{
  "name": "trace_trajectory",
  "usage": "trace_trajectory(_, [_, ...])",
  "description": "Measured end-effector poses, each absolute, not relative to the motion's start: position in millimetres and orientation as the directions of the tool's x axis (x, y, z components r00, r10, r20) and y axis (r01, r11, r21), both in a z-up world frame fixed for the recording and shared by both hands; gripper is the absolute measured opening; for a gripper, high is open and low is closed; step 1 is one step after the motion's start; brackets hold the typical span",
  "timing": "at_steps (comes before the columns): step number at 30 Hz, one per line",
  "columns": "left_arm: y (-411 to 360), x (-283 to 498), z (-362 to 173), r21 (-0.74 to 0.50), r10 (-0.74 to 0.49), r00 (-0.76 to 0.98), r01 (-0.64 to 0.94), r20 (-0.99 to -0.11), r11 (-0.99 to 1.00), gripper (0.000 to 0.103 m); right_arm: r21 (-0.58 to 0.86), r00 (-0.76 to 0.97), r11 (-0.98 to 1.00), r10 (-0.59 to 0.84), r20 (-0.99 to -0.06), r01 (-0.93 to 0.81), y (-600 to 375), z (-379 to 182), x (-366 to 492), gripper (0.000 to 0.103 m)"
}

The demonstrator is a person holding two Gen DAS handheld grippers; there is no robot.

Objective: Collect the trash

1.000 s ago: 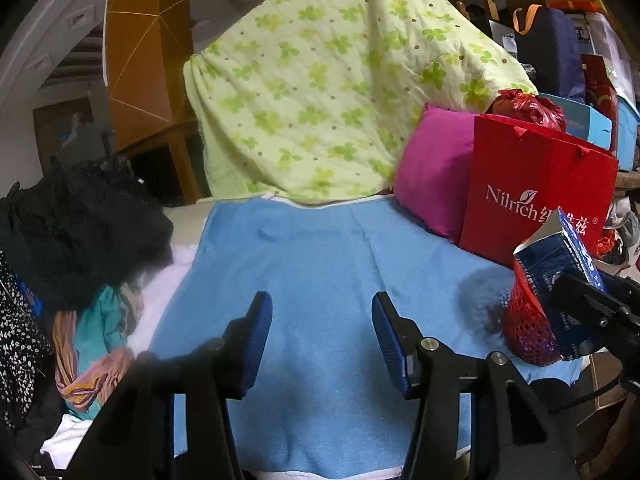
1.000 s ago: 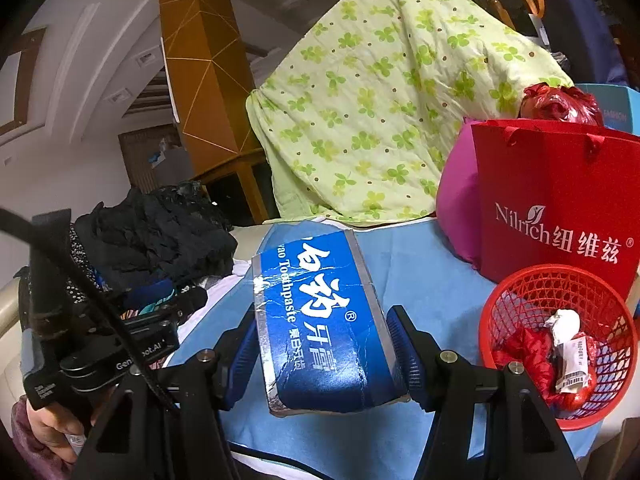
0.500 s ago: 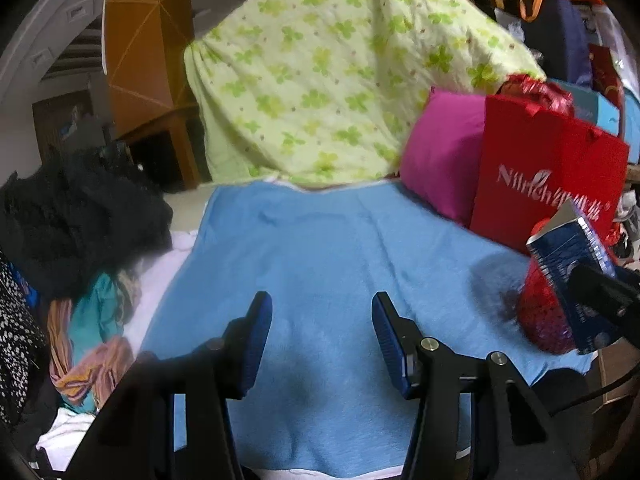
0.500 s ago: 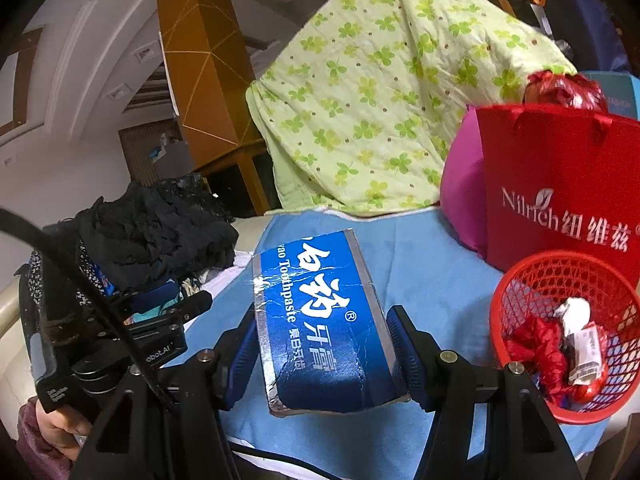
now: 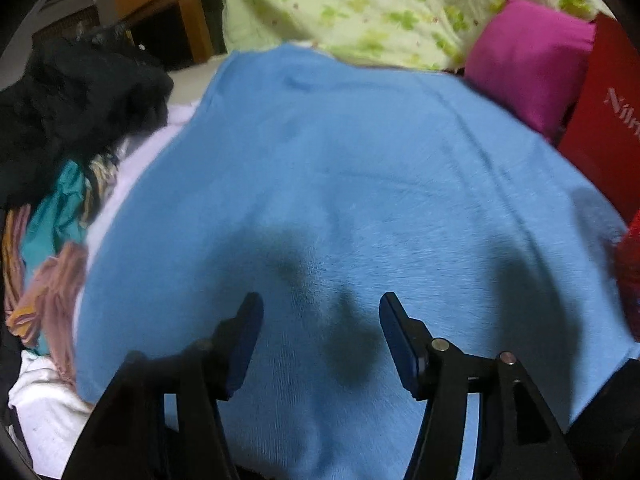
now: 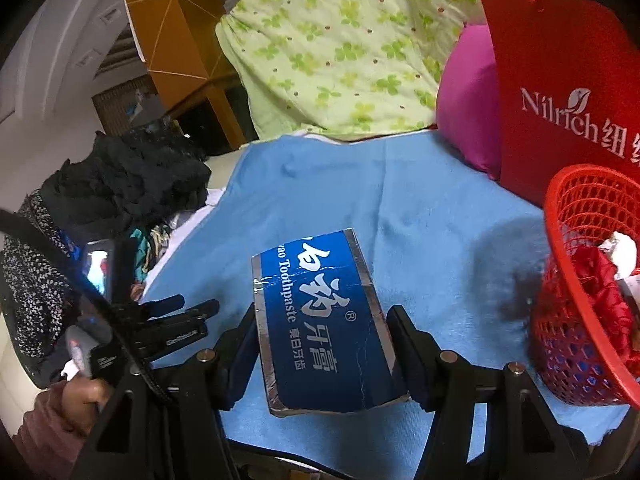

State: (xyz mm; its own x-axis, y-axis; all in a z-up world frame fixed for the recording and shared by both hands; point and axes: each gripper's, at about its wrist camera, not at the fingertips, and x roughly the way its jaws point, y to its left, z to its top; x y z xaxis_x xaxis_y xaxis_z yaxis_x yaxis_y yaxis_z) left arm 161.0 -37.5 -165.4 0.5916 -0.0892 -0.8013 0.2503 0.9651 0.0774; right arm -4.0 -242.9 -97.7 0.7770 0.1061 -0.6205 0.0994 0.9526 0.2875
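**Toothpaste box in hand, basket waiting at three o'clock**

The right gripper (image 6: 322, 344) holds the blue toothpaste box (image 6: 324, 320) flat above the blue blanket (image 6: 420, 208), seemingly so it can be carried across to the red mesh basket (image 6: 576, 280), which sits at three o'clock in the right wrist view and already contains crumpled wrappers. Its jaws are clamped on the box's two long sides. The left gripper (image 5: 322, 336) hangs over bare blanket, its jaws wide apart and holding nothing, touching nothing visible.

A lived-in home bedroom.
A blue blanket (image 5: 340, 184), floral quilt (image 6: 340, 44), pink pillow (image 5: 528, 56) and heaped clothes (image 6: 128, 184).
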Motion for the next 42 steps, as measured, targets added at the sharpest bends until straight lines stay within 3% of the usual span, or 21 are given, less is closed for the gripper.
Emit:
trace_trajectory(5, [-44.7,207.2,-193.3,0.073,-0.095,0.558,0.27,-0.824,0.96,0.062,0.223,0.746,0.965,0.048,-0.664,0.137,-253.4,-125.2,28.4,0.065])
trace_trajectory(8, [-48.2,227.4,-199.7,0.071,-0.096,0.564,0.268,-0.82,0.961,0.068,0.193,0.733,0.97,0.022,-0.68,0.15,-260.6,-142.6,52.1,0.065])
trace_trajectory(10, [-50.4,236.7,-202.4,0.077,-0.095,0.574,0.268,-0.813,0.96,0.078,0.173,0.727,0.973,0.007,-0.687,0.154,-264.3,-153.0,67.7,0.065])
trace_trajectory(14, [-57.5,262.1,-208.4,0.085,-0.099,0.606,0.267,-0.789,0.96,0.086,0.165,0.734,0.976,0.007,-0.679,0.143,-270.6,-170.0,95.3,0.065])
trace_trajectory(17, [-61.2,271.9,-213.6,0.131,-0.063,0.647,0.248,-0.76,0.96,0.103,0.149,0.739,0.979,-0.003,-0.673,0.14,-274.7,-183.3,113.2,0.065])
trace_trajectory(21, [-56.9,278.5,-217.0,0.097,-0.077,0.64,0.232,-0.765,0.968,0.103,0.153,0.751,0.977,-0.012,-0.661,0.151,-280.3,-201.2,126.4,0.065])
trace_trajectory(24, [-46.6,285.0,-220.0,0.005,-0.142,0.601,0.236,-0.786,0.972,0.103,0.158,0.743,0.977,-0.002,-0.669,0.145,-282.3,-209.1,131.6,0.066])
trace_trajectory(42, [-46.9,286.7,-220.9,0.002,-0.145,0.607,0.235,-0.781,0.972,0.103,0.224,0.754,0.965,0.047,-0.655,0.135,-292.7,-214.7,129.5,0.066])
